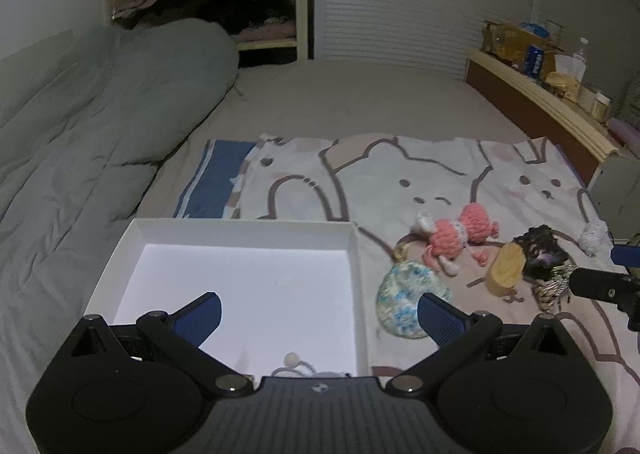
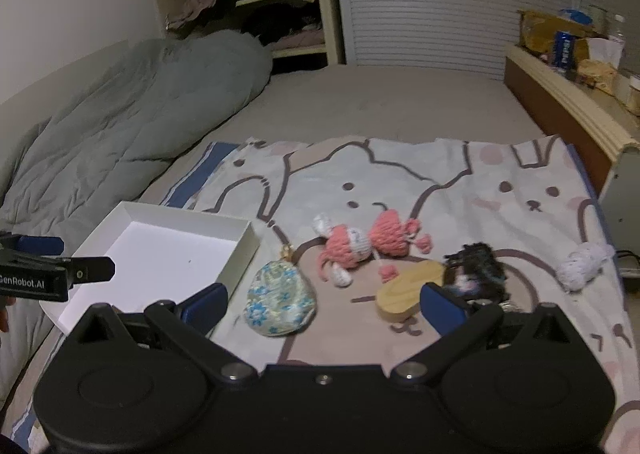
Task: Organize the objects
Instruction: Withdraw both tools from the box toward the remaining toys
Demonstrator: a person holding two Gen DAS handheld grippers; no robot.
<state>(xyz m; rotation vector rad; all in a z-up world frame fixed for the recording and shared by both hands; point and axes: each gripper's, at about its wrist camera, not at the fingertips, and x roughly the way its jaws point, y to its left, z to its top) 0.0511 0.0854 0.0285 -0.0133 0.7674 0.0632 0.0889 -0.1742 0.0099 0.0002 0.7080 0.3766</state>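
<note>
Hovering released and empty, both the left tool [image 1: 318, 318] and right tool [image 2: 324, 302] face the floral pouch [image 2: 280, 304]: soft, light, likely best pinched across its middle.

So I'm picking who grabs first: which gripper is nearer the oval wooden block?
Right. The right gripper has the oval wooden block just ahead by its right finger; the left gripper hovers over the white box, farther left.

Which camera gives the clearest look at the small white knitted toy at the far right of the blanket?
The right wrist view: the white knitted toy lies fully visible and unobstructed on the blanket. In the left wrist view the toy sits small at the frame's right edge, distorted, beside the other hand-held gripper.
</note>
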